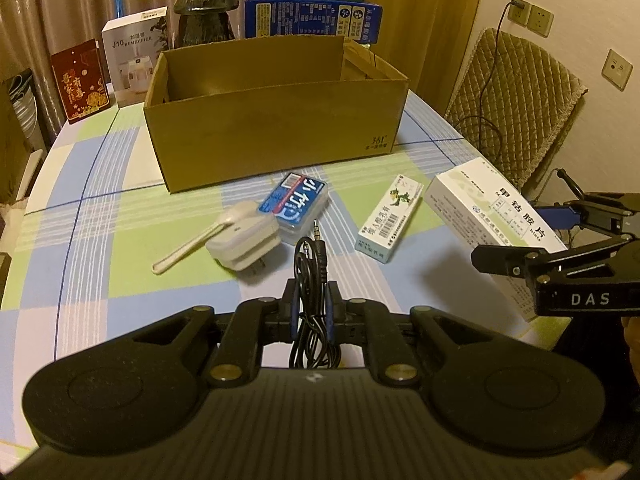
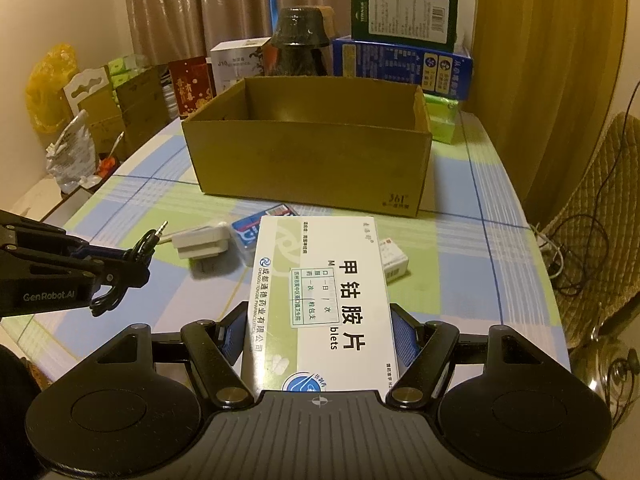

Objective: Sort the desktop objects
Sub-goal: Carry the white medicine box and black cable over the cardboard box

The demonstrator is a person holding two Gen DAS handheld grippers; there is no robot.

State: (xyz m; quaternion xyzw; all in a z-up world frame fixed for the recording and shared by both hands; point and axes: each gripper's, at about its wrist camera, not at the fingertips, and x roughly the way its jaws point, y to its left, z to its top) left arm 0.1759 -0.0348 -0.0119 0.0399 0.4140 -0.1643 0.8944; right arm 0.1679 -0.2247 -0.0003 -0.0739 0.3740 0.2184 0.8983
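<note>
Desktop objects lie scattered on a checked tablecloth (image 1: pixel 100 184) in front of an open cardboard box (image 1: pixel 276 136), and two of them are already off the cloth in the claws. The left gripper (image 1: pixel 311 300) is pinched nearly closed on a coiled black audio cable (image 1: pixel 310 320); the bundle runs lengthwise along the fingers, its loops hanging below them and its metal jack plug (image 1: pixel 316 229) sticking out past the tips toward the box. The right gripper (image 2: pixel 318 336) stands about half open, its blue pads (image 2: pixel 404 334) pressed against the two long sides of a large white medicine box (image 2: pixel 320 280), whose long axis runs straight ahead along the fingers, with the far end aimed at the cardboard box and the printed face up. Just beyond the left claw a white charger plug (image 1: pixel 240 242) sits on the cloth, with a white plastic spoon (image 1: pixel 192 242) lying slantwise against its left side and a blue-labelled clear case (image 1: pixel 294 206) touching its far right. To the right of those a small green-and-white carton (image 1: pixel 390 220) lies with its long axis angled toward the cardboard box. Behind that box stand a dark vase (image 1: pixel 206 4), a humidifier carton (image 1: pixel 134 54), a red packet (image 1: pixel 80 80) and stacked blue and green boxes (image 1: pixel 312 16).
</note>
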